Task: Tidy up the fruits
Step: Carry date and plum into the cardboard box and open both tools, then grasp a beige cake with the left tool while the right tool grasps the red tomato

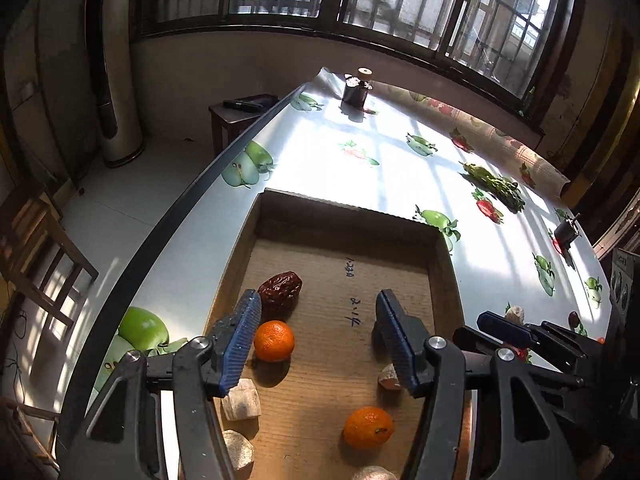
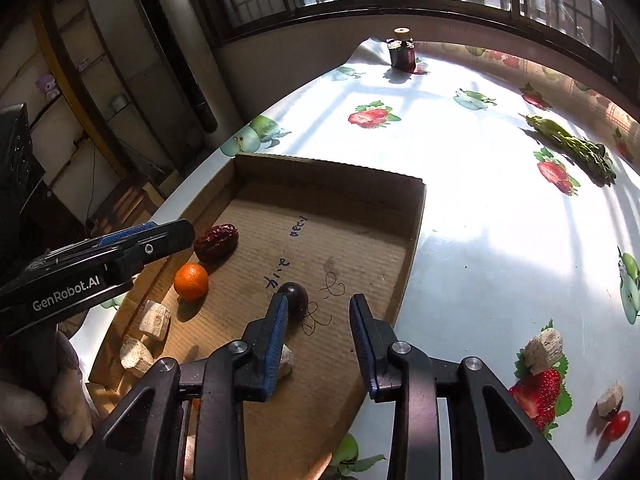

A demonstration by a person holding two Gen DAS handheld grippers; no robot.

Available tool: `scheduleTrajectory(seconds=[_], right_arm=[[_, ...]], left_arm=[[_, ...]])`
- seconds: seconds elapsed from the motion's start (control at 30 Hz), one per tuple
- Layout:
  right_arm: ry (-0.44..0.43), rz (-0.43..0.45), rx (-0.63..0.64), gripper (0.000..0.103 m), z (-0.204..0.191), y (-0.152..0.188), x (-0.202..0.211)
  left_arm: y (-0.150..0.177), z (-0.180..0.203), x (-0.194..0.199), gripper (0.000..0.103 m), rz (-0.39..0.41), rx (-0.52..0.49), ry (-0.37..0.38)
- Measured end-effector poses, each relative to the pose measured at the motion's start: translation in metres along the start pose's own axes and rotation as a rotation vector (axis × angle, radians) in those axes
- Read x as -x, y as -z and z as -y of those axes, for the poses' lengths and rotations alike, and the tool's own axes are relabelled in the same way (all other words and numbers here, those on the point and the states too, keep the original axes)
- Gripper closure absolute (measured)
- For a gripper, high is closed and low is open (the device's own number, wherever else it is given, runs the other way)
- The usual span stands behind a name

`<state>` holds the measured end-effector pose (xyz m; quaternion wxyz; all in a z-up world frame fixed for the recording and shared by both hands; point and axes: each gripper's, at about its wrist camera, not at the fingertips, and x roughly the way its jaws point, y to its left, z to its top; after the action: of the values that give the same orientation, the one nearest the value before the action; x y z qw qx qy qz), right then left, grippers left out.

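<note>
A shallow cardboard box (image 1: 442, 276) (image 2: 416, 200) lies on the table. In it are a red date (image 1: 280, 292) (image 2: 216, 242), an orange (image 1: 274, 340) (image 2: 191, 281), a second orange (image 1: 368, 427), a dark round fruit (image 2: 293, 298) and pale chunks (image 1: 242, 399) (image 2: 155, 319). My left gripper (image 1: 316, 336) is open and empty above the box floor. My right gripper (image 2: 320, 336) is open and empty over the box, the dark fruit just ahead of its left finger. A pale chunk (image 2: 544, 350) and a cherry tomato (image 2: 617, 424) lie on the cloth at right.
The table has a fruit-print cloth (image 2: 460, 208). A dark bottle (image 1: 355, 92) (image 2: 401, 53) stands at the far edge. Green leafy vegetables (image 1: 496, 186) (image 2: 572, 146) lie far right. The table's left edge (image 1: 192, 200) drops to the floor, with a chair (image 1: 36, 248) there.
</note>
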<state>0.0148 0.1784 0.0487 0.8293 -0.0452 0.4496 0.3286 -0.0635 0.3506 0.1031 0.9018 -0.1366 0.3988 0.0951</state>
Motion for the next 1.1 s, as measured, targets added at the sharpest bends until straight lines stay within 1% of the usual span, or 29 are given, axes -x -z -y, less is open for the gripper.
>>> scheduleTrajectory(seconds=[0.07,0.13,0.23,0.4,0.47,0.53,0.67,0.87,0.97,1.03,1.1], right_arm=[[0.011,0.017,-0.029,0.06,0.02,0.008,0.02],[0.03,0.034,-0.059,0.06,0.044,0.019,0.04],[0.072,0.067,-0.122,0.06,0.085,0.037,0.072],[0.155,0.121,-0.261,0.058,0.162,0.068,0.12],[0.172,0.125,-0.319,0.058,0.189,0.082,0.129],[0.182,0.12,-0.362,0.058,0.21,0.095,0.131],[0.189,0.089,-0.38,0.058,0.229,0.112,0.122],[0.207,0.07,-0.33,0.058,0.232,0.12,0.104],[0.233,0.079,-0.289,0.058,0.229,0.119,0.1],[0.235,0.081,-0.273,0.058,0.228,0.119,0.099],[0.239,0.081,-0.264,0.058,0.227,0.119,0.099]], left_arm=[[0.003,0.021,0.016,0.035,0.031,-0.048,0.021],[0.008,0.041,0.025,0.031,0.039,-0.098,0.039],[0.015,0.076,0.026,0.031,0.025,-0.165,0.074],[0.03,0.132,0.011,0.031,-0.011,-0.229,0.126],[0.036,0.154,-0.003,0.031,-0.038,-0.242,0.158],[0.04,0.171,-0.02,0.031,-0.065,-0.245,0.172],[0.047,0.198,-0.059,0.031,-0.108,-0.247,0.167],[0.051,0.218,-0.106,0.031,-0.148,-0.279,0.125],[0.052,0.225,-0.122,0.031,-0.162,-0.301,0.122],[0.053,0.229,-0.129,0.031,-0.171,-0.311,0.124],[0.055,0.234,-0.13,0.033,-0.148,-0.336,0.106]])
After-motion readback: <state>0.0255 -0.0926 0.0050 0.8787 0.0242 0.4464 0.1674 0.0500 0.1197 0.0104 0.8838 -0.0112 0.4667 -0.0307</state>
